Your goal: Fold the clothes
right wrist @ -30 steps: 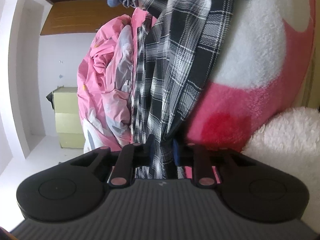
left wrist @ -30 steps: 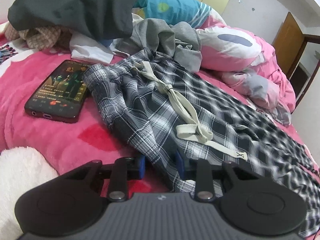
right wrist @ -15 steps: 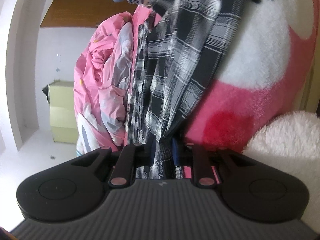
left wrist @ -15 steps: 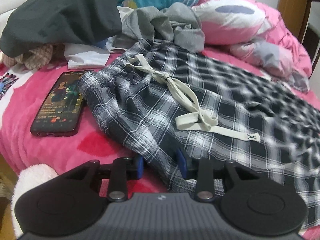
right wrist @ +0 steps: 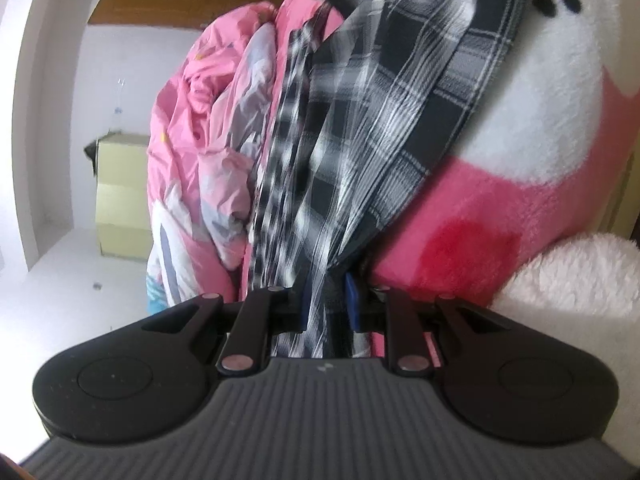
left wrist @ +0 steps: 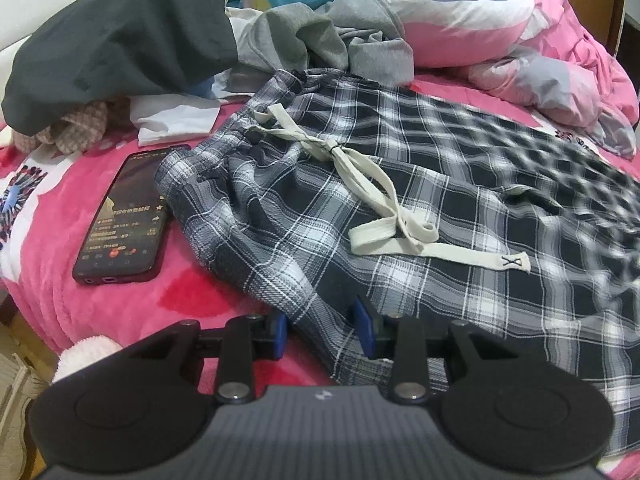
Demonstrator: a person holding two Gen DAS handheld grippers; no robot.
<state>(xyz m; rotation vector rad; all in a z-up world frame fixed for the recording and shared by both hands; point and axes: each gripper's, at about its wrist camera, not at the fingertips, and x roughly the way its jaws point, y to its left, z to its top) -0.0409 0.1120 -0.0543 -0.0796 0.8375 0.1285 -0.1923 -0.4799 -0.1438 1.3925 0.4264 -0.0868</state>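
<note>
- My left tongs (left wrist: 322, 334) grasp the near edge of the plaid drawstring trousers (left wrist: 400, 216), spread across the frame's centre on the pink bed blanket (left wrist: 60, 240).
- My right tongs (right wrist: 327, 306) clench another bunched part of the trousers (right wrist: 360, 128) at lower centre.
- A lit smartphone (left wrist: 124, 216) lies just left of the waistband.

Home bedroom – pink bed blanket (left wrist: 60, 304), rumpled duvet (left wrist: 560, 76), clothes heap (left wrist: 120, 32)
</note>
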